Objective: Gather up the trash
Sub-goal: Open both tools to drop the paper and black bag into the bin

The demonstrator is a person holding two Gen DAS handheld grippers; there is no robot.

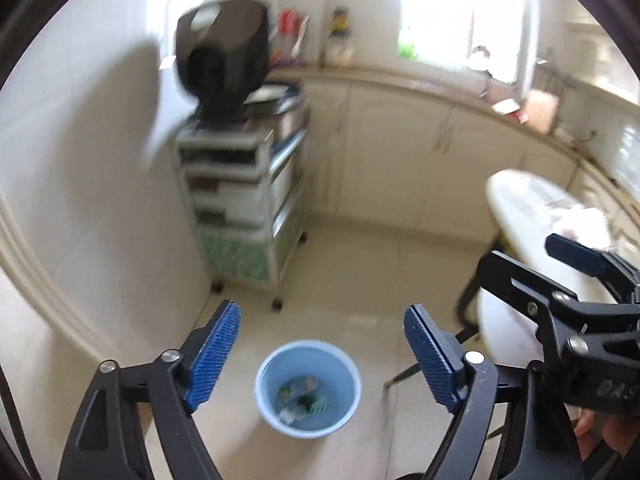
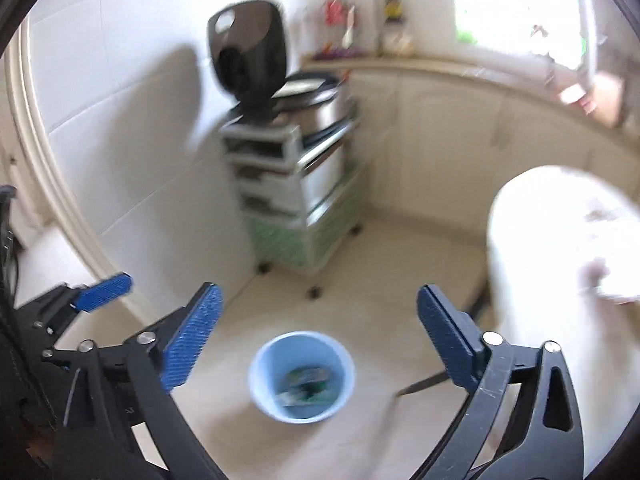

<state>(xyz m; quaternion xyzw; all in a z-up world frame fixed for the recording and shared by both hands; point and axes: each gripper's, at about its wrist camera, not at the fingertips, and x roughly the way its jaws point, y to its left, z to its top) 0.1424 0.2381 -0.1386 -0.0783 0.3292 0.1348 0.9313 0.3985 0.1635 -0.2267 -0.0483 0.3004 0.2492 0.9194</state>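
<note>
Grippers first: you've got both of them up over the floor, side by side, and neither is carrying anything. Your left gripper [image 1: 322,354] has its blue pads spread wide with only floor and bin between them, and your right gripper [image 2: 318,338] is spread the same way, nothing pinched. In the left view the right one sits just off to the side [image 1: 560,276], also gaping, so they're close together but not touching.

The blue bin [image 1: 308,389] is on the tile floor almost dead center between the fingers in both views [image 2: 301,376], well below the pads. There's already trash [image 1: 302,398] lying at the bottom, a few crumpled wrappers with green print, though it's too blurry to say what exactly. My guess is the bin lines up under the jaws because that's the drop spot, and wide-spread pads over it fit a release rather than a grab.

What looks left to collect is on the white table [image 1: 532,200] to your right: a pale crumpled lump [image 1: 584,222] on its top, maybe tissue or a wrapper, hard to tell. It shows as a washed-out blob in the right view.

The drawer cart [image 1: 244,204] with the black appliance [image 1: 222,56] on top stands against the wall behind the bin, well apart from it, so it shouldn't get in your way. Both frames are smeary.
</note>
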